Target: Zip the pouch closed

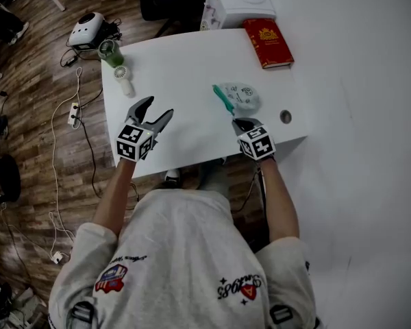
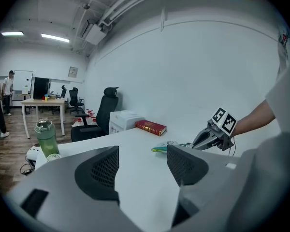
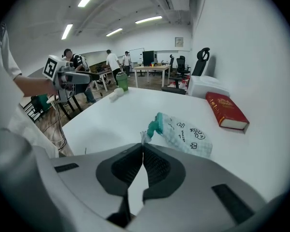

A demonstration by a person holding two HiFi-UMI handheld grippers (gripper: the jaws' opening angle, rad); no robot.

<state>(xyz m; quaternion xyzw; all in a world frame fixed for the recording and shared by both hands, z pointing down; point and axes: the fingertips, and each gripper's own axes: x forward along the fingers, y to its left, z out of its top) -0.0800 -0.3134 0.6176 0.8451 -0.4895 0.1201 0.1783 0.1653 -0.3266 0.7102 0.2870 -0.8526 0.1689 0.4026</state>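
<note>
A pale patterned pouch [image 1: 241, 96] [image 3: 188, 135] with a teal zipper edge [image 1: 223, 100] lies on the white table [image 1: 185, 67], right of the middle. My right gripper [image 1: 238, 120] [image 3: 143, 146] is shut, and its tips pinch the small pull tab [image 3: 143, 137] at the teal end of the pouch. That end tilts up toward the jaws. My left gripper [image 1: 156, 112] [image 2: 142, 158] hovers open over the table's left part, well apart from the pouch, with nothing between its fingers. In the left gripper view the pouch [image 2: 165, 147] shows just past the right gripper [image 2: 197, 142].
A red book [image 1: 267, 42] lies at the table's far right, with a white box [image 1: 236, 2] behind it. A green bottle [image 1: 111, 52] and a small white fan [image 1: 123, 79] stand at the far left corner. A cable hole [image 1: 285, 116] sits right of the pouch.
</note>
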